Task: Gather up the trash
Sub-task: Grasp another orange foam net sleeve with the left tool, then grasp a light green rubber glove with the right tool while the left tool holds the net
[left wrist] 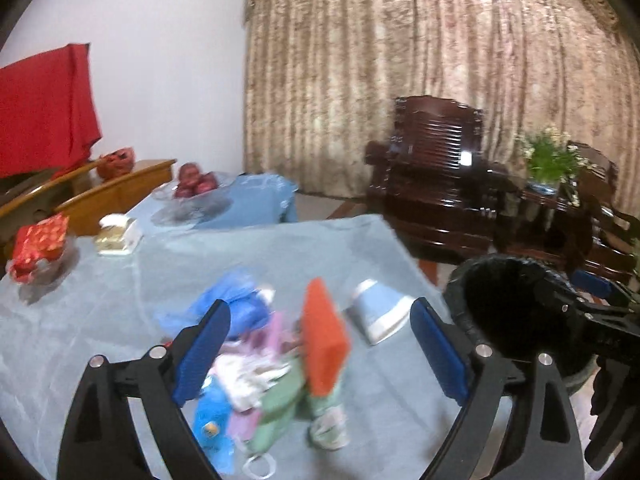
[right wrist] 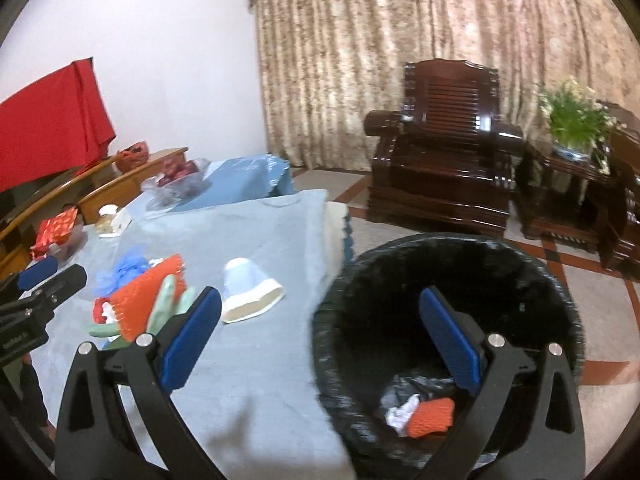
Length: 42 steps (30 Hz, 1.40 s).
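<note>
Bench point(right wrist: 256, 248) under a pale blue cloth fills the left and centre of both views; its right edge runs down beside the bin, far corner ends short of the dark wooden armchair point(right wrist: 440, 152), with open tiled floor between. Black-lined bin point(right wrist: 400, 264) stands on the floor just beside the bench's right edge, mouth open and unblocked; at its bottom lie an orange piece point(right wrist: 434, 416) and a white crumpled scrap point(right wrist: 402, 410). Right gripper point(right wrist: 320, 344) hangs over the bench edge and the bin rim, jaws wide, nothing between them; one finger is over the cloth, the other over the bin mouth. Left gripper point(left wrist: 320, 350) hangs over the trash pile, jaws wide, gripping nothing. Trash pile point(left wrist: 272, 364) sits on the near part of the bench, well in from the right edge: orange packet point(left wrist: 324, 344), blue plastic point(left wrist: 232, 300), green, pink and white wrappers, blurred. Paper cup point(right wrist: 250, 290) lies on its side just right of the pile, between pile and bench edge, clear cloth around it. Far left of the bench: red packet point(left wrist: 38, 240), small white box point(left wrist: 118, 236), bowl of red fruit point(left wrist: 196, 188), all well apart from the pile.
</note>
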Available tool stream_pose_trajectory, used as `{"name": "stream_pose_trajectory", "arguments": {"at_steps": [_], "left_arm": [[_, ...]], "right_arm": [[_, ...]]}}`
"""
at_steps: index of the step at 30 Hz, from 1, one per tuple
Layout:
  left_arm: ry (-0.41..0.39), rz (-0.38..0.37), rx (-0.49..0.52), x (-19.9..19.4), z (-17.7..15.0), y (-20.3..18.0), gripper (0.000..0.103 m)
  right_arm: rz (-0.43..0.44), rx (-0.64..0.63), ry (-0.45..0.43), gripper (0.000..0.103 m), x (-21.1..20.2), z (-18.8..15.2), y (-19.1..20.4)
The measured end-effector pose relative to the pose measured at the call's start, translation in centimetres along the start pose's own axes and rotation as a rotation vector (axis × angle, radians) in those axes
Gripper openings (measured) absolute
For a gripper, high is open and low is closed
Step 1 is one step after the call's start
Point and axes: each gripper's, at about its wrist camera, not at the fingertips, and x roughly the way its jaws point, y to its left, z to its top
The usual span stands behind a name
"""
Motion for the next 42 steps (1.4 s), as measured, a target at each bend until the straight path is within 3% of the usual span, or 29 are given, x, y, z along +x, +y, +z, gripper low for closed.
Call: {"name": "stream_pose_trajectory", "arguments": {"at_steps": [7, 18, 24, 26, 28, 36, 42], "left_arm": [[0.042, 0.016, -0.023, 1.7, -1.6, 1.8, 0.085], [0.117, -0.001, 0.013, 6.8, -3.0, -0.5, 0.069], [0.180, -0.031, 0.001, 8.8, -3.7, -0.6, 0.033], [0.177, -0.052, 0.000, 8.8, -3.8, -0.6, 0.019], [0.162, -0.066, 0.002, 8.4, -3.6, -0.6, 0.012], [0.072, -0.090, -0.024, 5.7, -1.4, -0.3, 0.011], [0.019, -0.057, -0.048, 2.8, 0.0, 1.2, 0.011]], "right_arm": [[0.031, -0.031, 0.009, 0.097, 1.6, -0.6, 3.1], [0.017, -0.022, 0.035, 0.097, 3.0, -0.5, 2.4], [0.018, -0.026, 0.051, 0.097, 3.5, -0.8, 2.2], [0.020, -0.027, 0.054, 0.097, 3.6, -0.9, 2.2], [0.022, -0.028, 0.057, 0.097, 3.7, -0.9, 2.3], [0.037, -0.044, 0.045, 0.097, 3.3, -0.6, 3.0], [0.064, -0.048, 0.028, 0.097, 2.9, -0.3, 4.4]]}}
